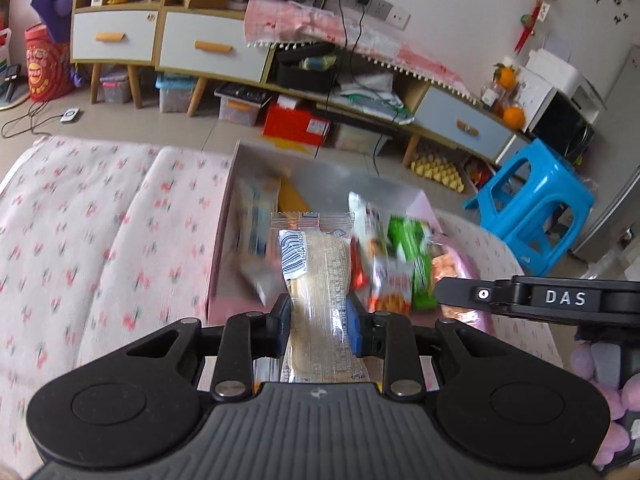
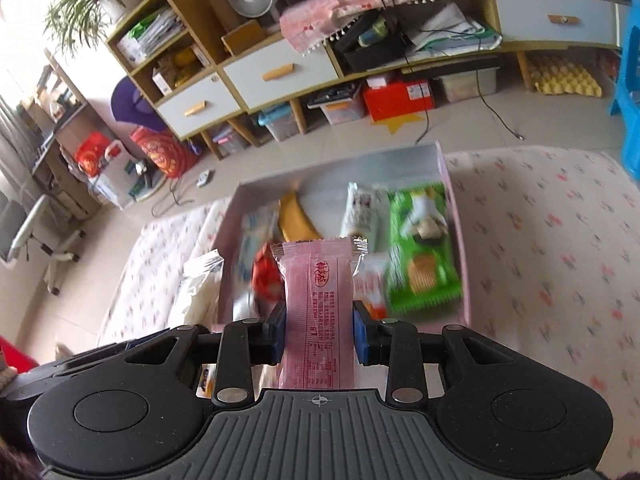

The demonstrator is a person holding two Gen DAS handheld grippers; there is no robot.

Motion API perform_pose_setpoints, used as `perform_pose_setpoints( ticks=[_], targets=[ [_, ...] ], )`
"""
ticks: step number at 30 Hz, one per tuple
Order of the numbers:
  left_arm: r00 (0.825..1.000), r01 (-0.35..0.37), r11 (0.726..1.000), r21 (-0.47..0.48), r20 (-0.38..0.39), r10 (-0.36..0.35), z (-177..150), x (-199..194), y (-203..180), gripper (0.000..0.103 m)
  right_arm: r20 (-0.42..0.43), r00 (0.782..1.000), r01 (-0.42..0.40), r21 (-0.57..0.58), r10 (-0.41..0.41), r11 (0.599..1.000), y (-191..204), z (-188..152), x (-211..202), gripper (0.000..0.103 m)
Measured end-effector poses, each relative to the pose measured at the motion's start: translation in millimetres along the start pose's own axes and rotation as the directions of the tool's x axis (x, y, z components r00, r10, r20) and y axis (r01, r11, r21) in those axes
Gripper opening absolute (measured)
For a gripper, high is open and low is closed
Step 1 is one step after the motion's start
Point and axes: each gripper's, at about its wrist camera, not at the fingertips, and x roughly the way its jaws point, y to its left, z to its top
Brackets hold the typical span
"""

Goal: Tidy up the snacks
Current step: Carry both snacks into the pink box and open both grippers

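- The left gripper [image 1: 319, 320] is clamping a clear-wrapped snack bar [image 1: 316, 280] between its blue pads [image 1: 354, 330]; the bar is pointing forward, toward the near edge of the pink box [image 1: 224, 236].
- The right gripper [image 2: 319, 330] is gripping a pink snack packet [image 2: 318, 304] upright between its fingers, in front of the box's near wall.
- The pink box is sitting on the floral cloth [image 2: 560, 264] and is holding a green packet [image 2: 422, 252], a yellow packet [image 2: 294, 216] and other blurred wrappers.
- A white packet [image 2: 200, 284] is lying on the cloth just left of the box.
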Motion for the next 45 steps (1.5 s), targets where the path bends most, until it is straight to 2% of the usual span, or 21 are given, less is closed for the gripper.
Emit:
perform_pose_setpoints(
  ticks=[8, 15, 18, 26, 38, 40, 41, 45],
  targets=[
    [1.000, 0.006, 0.999, 0.036, 0.015, -0.006, 28.9, 34.7, 10.2, 0.026, 0.036, 0.999, -0.028, 0.047, 0.027, 0.998, -5.9, 42.3, 41.7, 0.031],
    [1.000, -0.008, 0.996, 0.094, -0.018, 0.010, 36.8, 54.9, 12.2, 0.026, 0.035, 0.999, -0.039, 0.109, 0.036, 0.993, -12.2, 62.6, 74.2, 0.031],
    [1.000, -0.009, 0.994, 0.109, -0.024, 0.012, 40.2, 60.7, 14.0, 0.026, 0.029, 0.999, -0.038, 0.122, 0.035, 0.992, -13.6, 65.7, 85.7, 0.031],
    [0.998, 0.041, 0.994, 0.105, -0.051, -0.036, 43.6, 71.9, 17.1, 0.026, 0.037, 0.999, -0.026, 0.136, 0.021, 0.990, -15.6, 67.0, 103.0, 0.032],
    [0.999, 0.047, 0.990, 0.132, -0.012, -0.046, 43.6, 85.1, 13.3, 0.027, 0.060, 0.998, -0.044, 0.182, 0.034, 0.982, -24.9, 72.0, 103.7, 0.036],
    [0.999, 0.034, 0.989, 0.144, 0.005, -0.035, 42.9, 81.6, 10.5, 0.034, 0.059, 0.998, -0.033, 0.173, 0.023, 0.984, -24.3, 72.3, 101.0, 0.042],
    [1.000, 0.027, 0.988, 0.150, 0.010, -0.029, 42.9, 79.9, 8.8, 0.042, 0.062, 0.998, -0.026, 0.168, 0.016, 0.985, -23.8, 72.1, 99.2, 0.046],
    [1.000, 0.014, 0.989, 0.150, 0.015, -0.016, 44.0, 71.1, 5.4, 0.058, 0.072, 0.997, -0.024, 0.171, 0.012, 0.985, -23.6, 70.5, 86.4, 0.052]
  ],
)
